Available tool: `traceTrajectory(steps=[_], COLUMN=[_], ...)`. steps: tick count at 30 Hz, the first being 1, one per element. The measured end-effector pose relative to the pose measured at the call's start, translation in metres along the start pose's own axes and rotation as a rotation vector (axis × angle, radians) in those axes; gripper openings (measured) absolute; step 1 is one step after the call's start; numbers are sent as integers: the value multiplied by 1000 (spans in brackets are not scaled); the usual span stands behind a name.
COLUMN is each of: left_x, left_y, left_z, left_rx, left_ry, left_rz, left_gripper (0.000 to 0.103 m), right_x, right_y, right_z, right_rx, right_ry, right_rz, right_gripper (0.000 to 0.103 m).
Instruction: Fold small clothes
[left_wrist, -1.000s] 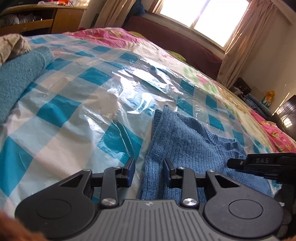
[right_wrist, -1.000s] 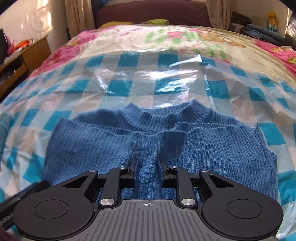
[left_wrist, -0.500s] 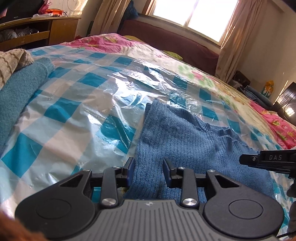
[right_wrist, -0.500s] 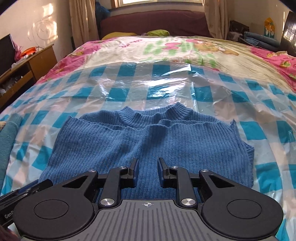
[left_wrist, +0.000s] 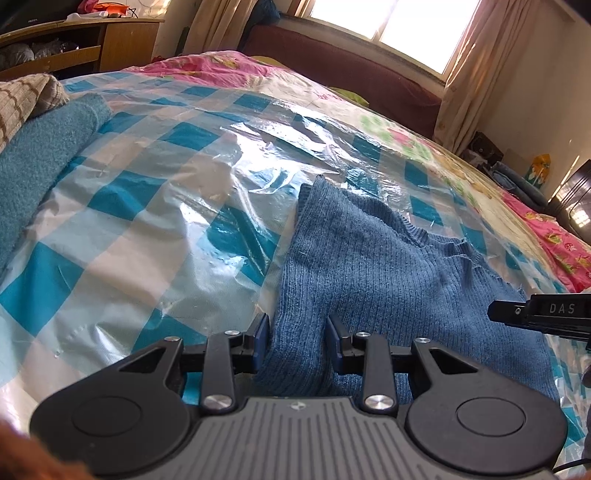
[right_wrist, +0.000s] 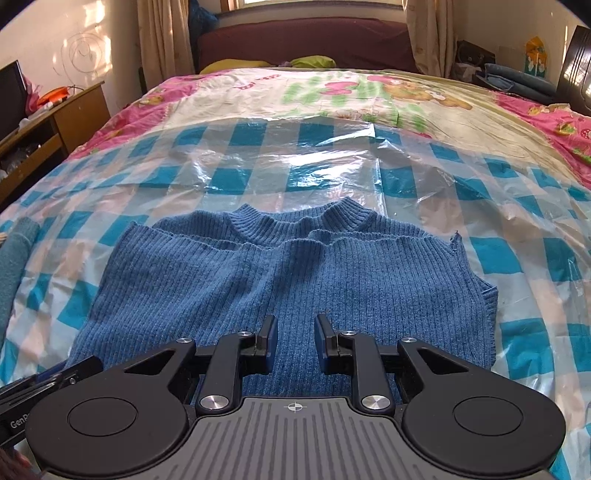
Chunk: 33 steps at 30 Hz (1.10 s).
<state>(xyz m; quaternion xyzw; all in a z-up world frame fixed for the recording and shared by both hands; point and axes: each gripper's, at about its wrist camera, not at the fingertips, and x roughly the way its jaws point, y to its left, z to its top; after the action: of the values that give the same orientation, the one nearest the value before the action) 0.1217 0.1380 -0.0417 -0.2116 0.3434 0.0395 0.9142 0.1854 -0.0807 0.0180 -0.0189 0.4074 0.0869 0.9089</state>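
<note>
A blue ribbed knit sweater (left_wrist: 388, 266) (right_wrist: 295, 269) lies folded flat on the blue-and-white checked plastic sheet (right_wrist: 295, 166), collar towards the far side. My left gripper (left_wrist: 297, 332) hovers over the sweater's left edge; its jaws stand apart and the pads do not press the knit. In the right wrist view, my right gripper (right_wrist: 295, 332) hangs open above the sweater's near middle, with fabric showing below the gap. The sweater's near hem is hidden under both gripper bodies.
A teal towel (left_wrist: 37, 166) and a beige knit (left_wrist: 22, 99) lie at the sheet's left side. The pink floral bedspread (right_wrist: 332, 92) stretches beyond the sheet. A wooden desk (right_wrist: 55, 122) stands to the left, and dark folded items (right_wrist: 517, 77) lie at the far right.
The right gripper has drawn back from the sweater, which now shows whole and lies still. The left view has shifted slightly, and more of the sweater's left side shows.
</note>
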Motion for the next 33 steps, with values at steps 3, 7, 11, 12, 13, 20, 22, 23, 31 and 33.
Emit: traceTrajectory(steps=[3, 7, 11, 12, 13, 20, 22, 23, 31, 33], left_x=[-2, -9, -13, -14, -14, -16, -15, -15, -11, -10], left_y=[0, 1, 3, 5, 6, 18, 22, 24, 22, 23], left_z=[1, 3, 2, 2, 1, 0, -1, -1, -4, -4], left_rx=[-8, -17, -36, -42, -48, -118, -139, -149, -155, -159], left_ry=[-5, -18, -9, -5, -1, 7, 14, 17, 46, 49], left_rz=[-12, -29, -36, -37, -38, -43, -39, -44, -75, -82], left_gripper=[37, 37, 38, 39, 39, 40, 40, 40, 43, 44], right_x=[-2, -2, -2, -2, -2, 7, 12, 14, 49, 57], right_y=[3, 10, 22, 25, 28, 60, 75, 83, 140, 152], right_z=[0, 1, 2, 3, 3, 15, 20, 22, 40, 42], right_rx=[-11, -30, -57, -65, -72, -115, -138, -150, -197, -210], right_ry=[-2, 7, 10, 12, 13, 38, 51, 58, 152, 166], right_rz=[-6, -9, -2, 0, 2, 55, 76, 87, 152, 147], right_gripper=[22, 22, 24, 26, 28, 29, 33, 35, 43, 46])
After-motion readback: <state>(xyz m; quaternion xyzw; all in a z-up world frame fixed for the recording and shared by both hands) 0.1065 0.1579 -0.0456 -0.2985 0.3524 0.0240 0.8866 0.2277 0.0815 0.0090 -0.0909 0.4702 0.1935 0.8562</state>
